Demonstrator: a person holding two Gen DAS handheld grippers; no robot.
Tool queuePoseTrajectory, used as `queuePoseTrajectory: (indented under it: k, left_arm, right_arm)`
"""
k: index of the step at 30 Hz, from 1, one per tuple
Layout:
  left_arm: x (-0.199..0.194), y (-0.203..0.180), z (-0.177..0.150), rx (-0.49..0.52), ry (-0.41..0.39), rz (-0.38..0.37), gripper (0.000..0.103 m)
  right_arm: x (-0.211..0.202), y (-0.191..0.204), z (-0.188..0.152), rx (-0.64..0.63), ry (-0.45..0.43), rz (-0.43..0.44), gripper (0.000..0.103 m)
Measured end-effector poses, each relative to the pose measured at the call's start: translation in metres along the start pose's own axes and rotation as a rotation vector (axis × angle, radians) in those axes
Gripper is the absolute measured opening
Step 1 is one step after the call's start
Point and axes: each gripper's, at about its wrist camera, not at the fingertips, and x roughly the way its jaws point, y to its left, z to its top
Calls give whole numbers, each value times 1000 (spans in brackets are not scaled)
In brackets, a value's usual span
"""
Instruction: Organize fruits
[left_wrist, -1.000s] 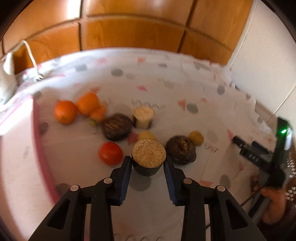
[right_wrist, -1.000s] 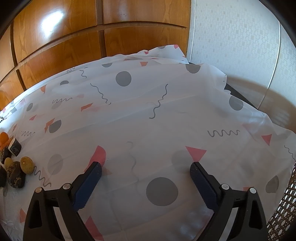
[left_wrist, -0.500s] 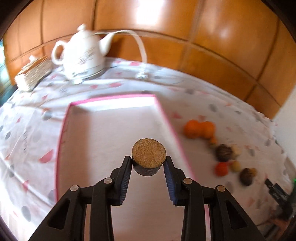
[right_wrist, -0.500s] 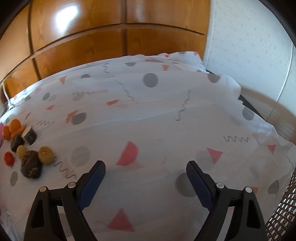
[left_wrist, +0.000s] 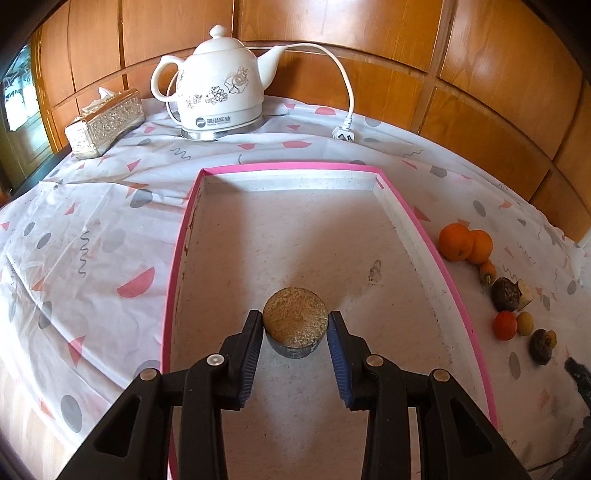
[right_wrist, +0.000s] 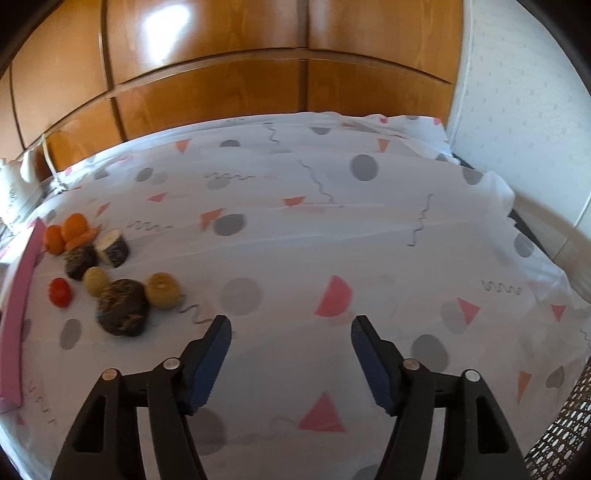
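**transfer step: cut fruit piece over tray**

the cut fruit piece (left_wrist: 295, 325) is clamped between the pads of the left gripper (left_wrist: 295, 330), above the near floor of the pink-rimmed tray (left_wrist: 424, 236). next move, by judgement: lower, then release. the right gripper (right_wrist: 291, 332) holds nothing; its jaws have just been closing, the loose fruits (right_wrist: 122, 310) ahead to its left.

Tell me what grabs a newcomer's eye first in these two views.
The left gripper clamps a round, tan-topped fruit piece above the empty pink-rimmed tray. Behind the tray stands a white teapot-shaped kettle. Right of the tray lies a cluster of oranges and dark fruits.
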Motion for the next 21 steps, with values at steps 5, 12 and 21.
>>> queuePoseTrajectory:
  k: [5,12,21]
  left_arm:
    - [-9,-1,0,-2,-27,2,36]
    - [-25,3,-2,-27,-57,-3,40]
    - [-44,6,-9,-50,-76,-29,49]
  right_arm:
    - [-5,15,1,-16,6,73,58]
    - [-8,31,6,-33,16,149,46]
    - [4,51,16,-75,42,208,39]
